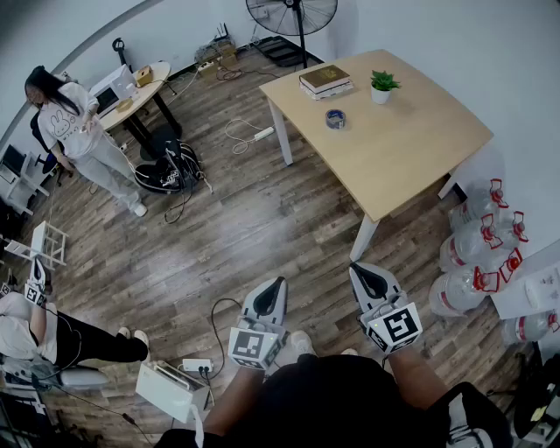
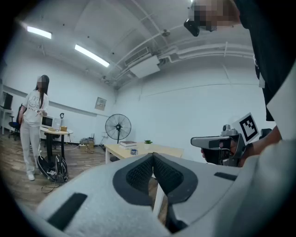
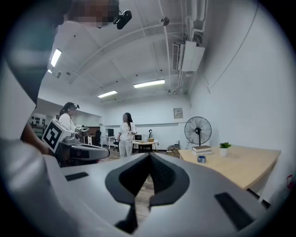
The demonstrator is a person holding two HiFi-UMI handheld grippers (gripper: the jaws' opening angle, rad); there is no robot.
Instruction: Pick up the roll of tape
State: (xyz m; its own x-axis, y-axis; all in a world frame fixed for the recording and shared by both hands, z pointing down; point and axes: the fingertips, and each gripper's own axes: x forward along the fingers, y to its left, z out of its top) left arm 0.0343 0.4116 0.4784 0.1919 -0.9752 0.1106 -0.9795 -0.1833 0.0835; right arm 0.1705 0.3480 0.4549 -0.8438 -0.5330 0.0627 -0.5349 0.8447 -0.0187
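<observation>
The roll of tape (image 1: 335,119) is a small blue-grey ring lying flat on the light wooden table (image 1: 411,149), near its far left part. It shows tiny in the left gripper view as the tape (image 2: 133,151) and in the right gripper view as the tape (image 3: 201,159). Both grippers are held close to my body, far from the table. My left gripper (image 1: 276,288) is shut with nothing in it, jaws touching. My right gripper (image 1: 360,274) is shut too and empty. Each points roughly level toward the table.
Two stacked books (image 1: 325,80) and a small potted plant (image 1: 382,86) stand on the table beyond the tape. A fan (image 1: 293,16) stands behind it. Water jugs (image 1: 479,254) crowd the floor at right. A person (image 1: 74,127) stands far left; cables and a bag (image 1: 171,171) lie on the floor.
</observation>
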